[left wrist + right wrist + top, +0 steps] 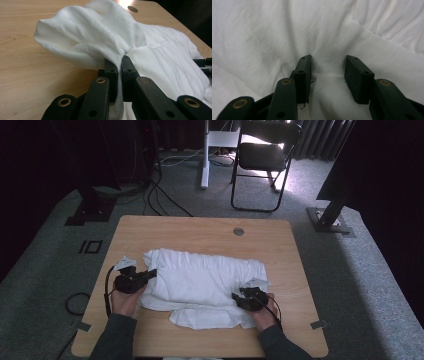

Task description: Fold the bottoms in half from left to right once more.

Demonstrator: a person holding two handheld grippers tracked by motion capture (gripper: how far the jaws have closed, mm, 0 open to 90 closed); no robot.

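A white cloth (200, 275) lies crumpled across the middle of the wooden table (165, 227). At the cloth's left edge, my left gripper (151, 273) is shut on it. In the left gripper view its jaws (119, 62) pinch a fold of the cloth (95, 32), which rises a little off the wood. At the cloth's front right part sits my right gripper (235, 296). In the right gripper view its jaws (328, 65) stand apart and press down into the cloth (287, 30), with a soft hump of fabric between them.
A round grommet (238, 231) sits near the table's far edge. Beyond the table stand a black folding chair (265, 155) and a white post (205, 155), with cables on the grey carpet. Bare wood shows to the left of the cloth and along the front edge.
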